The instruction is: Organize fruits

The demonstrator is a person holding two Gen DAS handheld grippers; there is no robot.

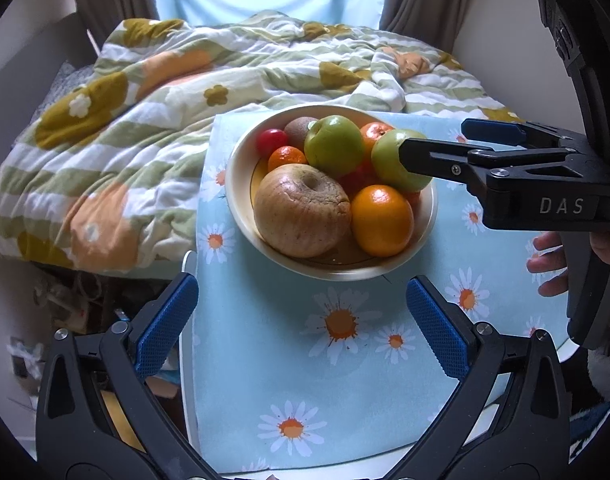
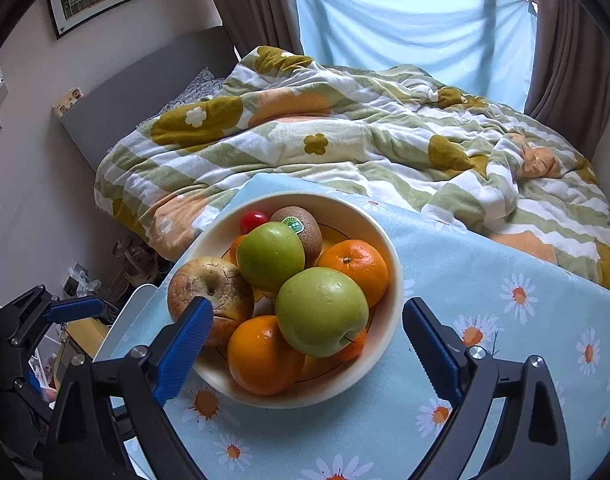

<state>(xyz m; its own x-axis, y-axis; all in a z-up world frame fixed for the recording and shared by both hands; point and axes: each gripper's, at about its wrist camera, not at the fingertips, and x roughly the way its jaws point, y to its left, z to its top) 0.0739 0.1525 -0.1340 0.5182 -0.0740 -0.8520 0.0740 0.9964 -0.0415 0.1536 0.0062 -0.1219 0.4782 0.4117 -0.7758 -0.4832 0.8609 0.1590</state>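
Observation:
A cream bowl (image 1: 241, 168) (image 2: 393, 280) sits on a daisy-print blue cloth, piled with fruit: a wrinkled brown apple (image 1: 301, 210) (image 2: 203, 284), two green apples (image 1: 333, 144) (image 2: 321, 310), oranges (image 1: 381, 220) (image 2: 261, 354), a kiwi (image 2: 305, 230) and a small red fruit (image 1: 271, 140). My left gripper (image 1: 301, 320) is open and empty, in front of the bowl. My right gripper (image 2: 305, 336) (image 1: 433, 142) is open, its fingers spread either side of the near green apple (image 1: 389, 160) over the bowl's right side, not touching it.
The blue cloth (image 1: 325, 380) covers a small white table against a bed with a rumpled flowered quilt (image 1: 125, 128). Clutter lies on the floor at the left (image 2: 85, 280). The person's hand (image 1: 553, 260) holds the right gripper.

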